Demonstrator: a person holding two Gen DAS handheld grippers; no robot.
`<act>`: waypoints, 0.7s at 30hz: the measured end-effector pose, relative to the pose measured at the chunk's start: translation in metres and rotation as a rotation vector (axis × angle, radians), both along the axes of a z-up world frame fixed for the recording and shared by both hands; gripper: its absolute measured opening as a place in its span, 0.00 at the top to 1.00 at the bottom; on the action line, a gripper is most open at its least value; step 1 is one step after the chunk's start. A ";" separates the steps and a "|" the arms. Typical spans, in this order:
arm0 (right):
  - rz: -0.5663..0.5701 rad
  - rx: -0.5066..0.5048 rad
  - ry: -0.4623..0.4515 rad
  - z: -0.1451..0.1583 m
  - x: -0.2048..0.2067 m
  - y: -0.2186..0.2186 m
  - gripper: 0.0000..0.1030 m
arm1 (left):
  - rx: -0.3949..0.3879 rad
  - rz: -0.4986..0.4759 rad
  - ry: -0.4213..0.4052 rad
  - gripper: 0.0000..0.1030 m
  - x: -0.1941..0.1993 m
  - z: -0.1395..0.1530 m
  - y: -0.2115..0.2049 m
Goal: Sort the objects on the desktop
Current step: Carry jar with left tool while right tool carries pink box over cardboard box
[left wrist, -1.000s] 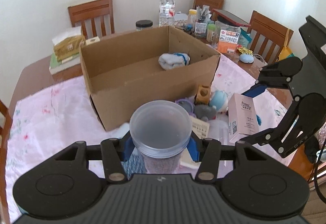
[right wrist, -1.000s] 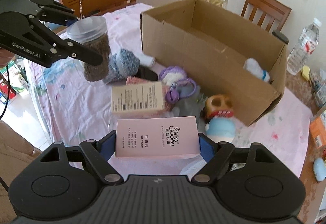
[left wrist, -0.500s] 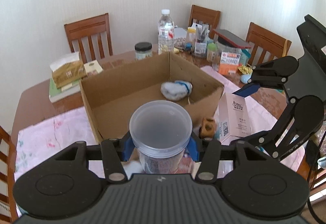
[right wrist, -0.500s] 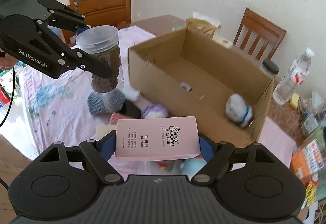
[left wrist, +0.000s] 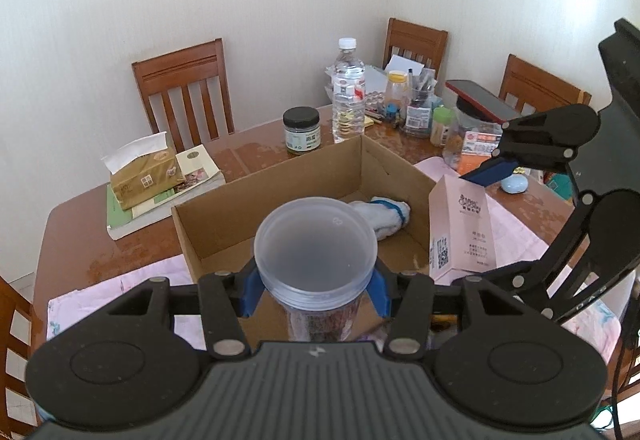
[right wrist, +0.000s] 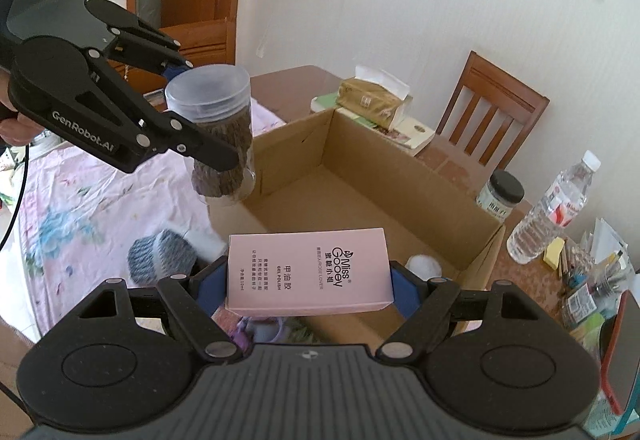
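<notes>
Two handheld grippers hang over one open cardboard box on a wooden dining table, each clamped on a single item. Left gripper: its blue pads press the sides of one clear plastic jar, held upright with its long axis vertical, the lid facing up and dark brown contents filling the lower part; in the right wrist view the jar hangs above the box's near corner. Right gripper: its jaws stand fairly wide and grip the two short ends of one pink carton printed "Miss Gooey", held level over the near wall of the box, its long axis running across from pad to pad and its printed face up. From the left wrist view the same carton shows over the box's right wall. Inside the box lies one white rolled sock with a blue band. One grey-blue knitted roll rests on the floral cloth outside the box. Beyond the box stand one water bottle, one black-lidded jar and one tissue pack atop stacked books. Three wooden chairs are in sight along the wall in the left wrist view.
</notes>
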State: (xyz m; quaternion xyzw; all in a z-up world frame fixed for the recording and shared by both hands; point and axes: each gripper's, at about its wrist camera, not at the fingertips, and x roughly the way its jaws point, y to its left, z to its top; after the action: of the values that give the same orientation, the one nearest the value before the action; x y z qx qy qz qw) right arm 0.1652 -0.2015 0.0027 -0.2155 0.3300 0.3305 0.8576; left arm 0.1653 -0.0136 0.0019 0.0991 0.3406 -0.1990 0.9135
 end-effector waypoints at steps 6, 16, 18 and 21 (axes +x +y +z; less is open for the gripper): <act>-0.015 -0.008 -0.005 0.001 0.025 0.006 0.18 | 0.124 0.021 -0.004 0.50 0.030 -0.011 -0.007; -0.066 -0.036 0.042 -0.014 0.061 0.011 0.18 | 0.296 0.003 0.082 0.50 0.071 -0.048 -0.024; -0.073 -0.043 0.055 -0.018 0.066 0.011 0.18 | 0.299 0.021 0.106 0.48 0.083 -0.054 -0.025; -0.088 -0.051 0.080 -0.025 0.075 0.013 0.18 | 0.307 0.052 0.074 0.30 0.094 -0.056 -0.024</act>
State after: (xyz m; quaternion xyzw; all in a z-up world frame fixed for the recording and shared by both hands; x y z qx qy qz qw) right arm 0.2402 -0.1888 -0.0225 -0.2095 0.3814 0.2923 0.8516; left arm 0.2589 -0.0379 -0.0542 0.2213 0.4031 -0.1242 0.8793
